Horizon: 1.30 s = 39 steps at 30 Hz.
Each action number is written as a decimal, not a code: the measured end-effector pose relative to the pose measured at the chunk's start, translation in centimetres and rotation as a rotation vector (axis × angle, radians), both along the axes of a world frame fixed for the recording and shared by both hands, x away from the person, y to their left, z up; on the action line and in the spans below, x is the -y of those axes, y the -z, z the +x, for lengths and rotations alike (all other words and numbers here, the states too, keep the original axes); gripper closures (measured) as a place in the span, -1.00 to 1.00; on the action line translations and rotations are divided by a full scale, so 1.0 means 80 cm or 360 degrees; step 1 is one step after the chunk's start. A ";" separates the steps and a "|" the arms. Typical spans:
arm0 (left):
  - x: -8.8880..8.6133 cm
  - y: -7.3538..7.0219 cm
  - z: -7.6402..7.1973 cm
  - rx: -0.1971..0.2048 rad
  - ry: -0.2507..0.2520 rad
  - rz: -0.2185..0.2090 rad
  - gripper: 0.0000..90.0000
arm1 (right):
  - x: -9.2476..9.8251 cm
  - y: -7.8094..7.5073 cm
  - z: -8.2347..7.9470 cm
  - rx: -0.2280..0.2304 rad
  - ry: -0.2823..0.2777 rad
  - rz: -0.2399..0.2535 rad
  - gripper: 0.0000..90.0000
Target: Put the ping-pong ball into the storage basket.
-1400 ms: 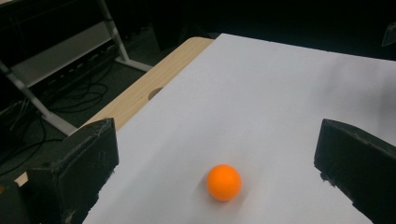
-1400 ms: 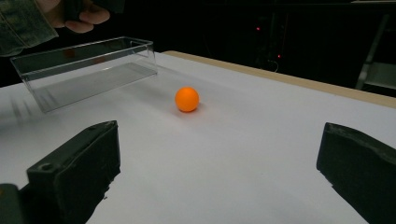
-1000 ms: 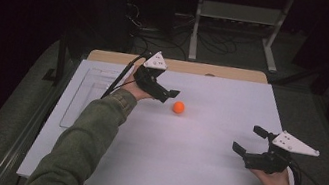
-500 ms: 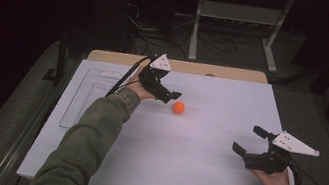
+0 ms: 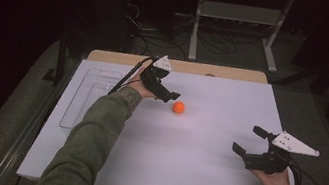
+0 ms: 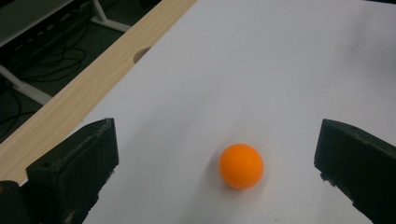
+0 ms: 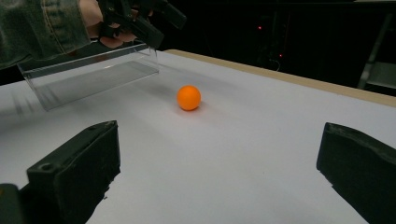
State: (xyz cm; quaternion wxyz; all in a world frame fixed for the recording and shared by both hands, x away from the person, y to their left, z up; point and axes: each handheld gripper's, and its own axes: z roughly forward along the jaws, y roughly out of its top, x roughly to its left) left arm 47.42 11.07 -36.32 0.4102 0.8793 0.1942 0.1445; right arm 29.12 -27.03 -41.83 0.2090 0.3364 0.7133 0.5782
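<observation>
1 orange ball [image 5: 178, 107], 1 clear tray [image 5: 88, 98], 2 grippers

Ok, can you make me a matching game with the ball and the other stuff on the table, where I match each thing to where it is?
Things:
1. orange ball
2. clear tray
3. left gripper
4. right gripper

Places:
A. near the table's right edge, jaws wide apart
B. lying at the table's left side
C. just beside the ball, jaws open
D. on the white sheet, near the far middle

Pairs: 1-D, 2-B, 3-C, 4-A
</observation>
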 end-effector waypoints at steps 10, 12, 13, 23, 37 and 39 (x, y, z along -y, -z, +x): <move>0.008 0.006 0.004 -0.0023 0.0047 0.0047 -1.00 | -0.001 0.000 0.000 -0.0001 -0.0008 -0.0005 -1.00; 0.010 0.006 0.004 -0.0029 0.0053 0.0051 -1.00 | -0.001 0.000 0.000 -0.0002 -0.0008 -0.0005 -1.00; 0.012 0.007 0.004 -0.0030 0.0056 0.0047 -1.00 | -0.001 0.000 0.000 -0.0002 -0.0009 -0.0006 -1.00; 0.031 0.017 0.009 -0.0055 0.0155 0.0180 -1.00 | -0.001 0.000 -0.002 -0.0002 -0.0013 -0.0011 -1.00; 0.046 0.031 0.013 -0.0102 0.0254 0.0359 -1.00 | -0.001 0.000 -0.003 -0.0003 -0.0019 -0.0008 -1.00; 0.048 0.032 0.014 -0.0098 0.0257 0.0356 -1.00 | -0.002 0.000 -0.002 -0.0003 -0.0020 -0.0010 -1.00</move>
